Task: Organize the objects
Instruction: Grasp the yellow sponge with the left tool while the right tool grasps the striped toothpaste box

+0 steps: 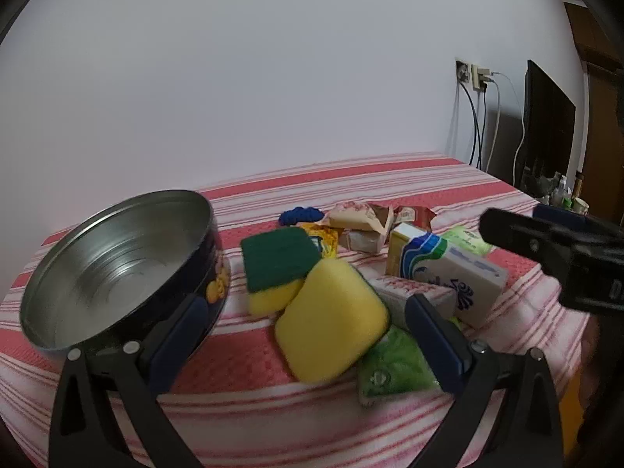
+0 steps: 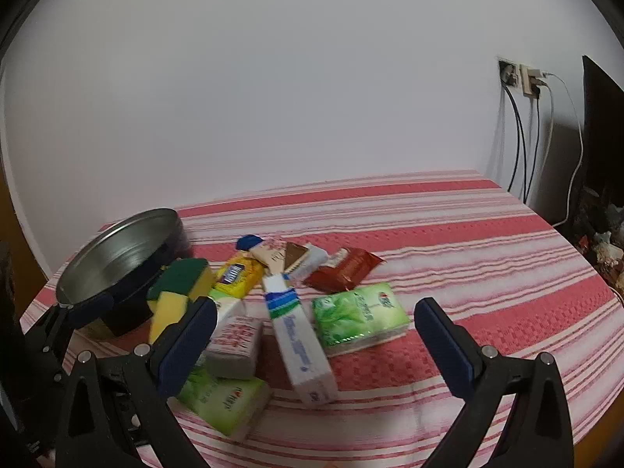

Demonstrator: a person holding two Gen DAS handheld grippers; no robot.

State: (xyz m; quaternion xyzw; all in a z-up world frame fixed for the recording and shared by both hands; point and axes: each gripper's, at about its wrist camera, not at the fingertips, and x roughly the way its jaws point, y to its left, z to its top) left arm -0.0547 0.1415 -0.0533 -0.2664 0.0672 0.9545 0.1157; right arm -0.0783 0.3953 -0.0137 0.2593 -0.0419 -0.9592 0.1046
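Note:
An empty round metal tin (image 1: 117, 269) stands at the left of the striped bed; it also shows in the right wrist view (image 2: 121, 261). Beside it lies a pile: two yellow sponges with green pads (image 1: 331, 319) (image 1: 277, 261), a white and blue box (image 1: 452, 277) (image 2: 298, 347), green tissue packs (image 1: 394, 366) (image 2: 358, 312), a red sachet (image 2: 347, 267) and small wrapped packets (image 1: 362, 222). My left gripper (image 1: 308, 331) is open, its fingers either side of the near sponge, the left finger by the tin. My right gripper (image 2: 316, 335) is open above the box and tissue packs.
The bed has a red and white striped cover (image 2: 468, 241) and meets a white wall. Wall sockets with cables (image 1: 477, 78) and a dark screen (image 1: 546, 124) are at the right. The right gripper's body (image 1: 565, 257) shows at the right of the left wrist view.

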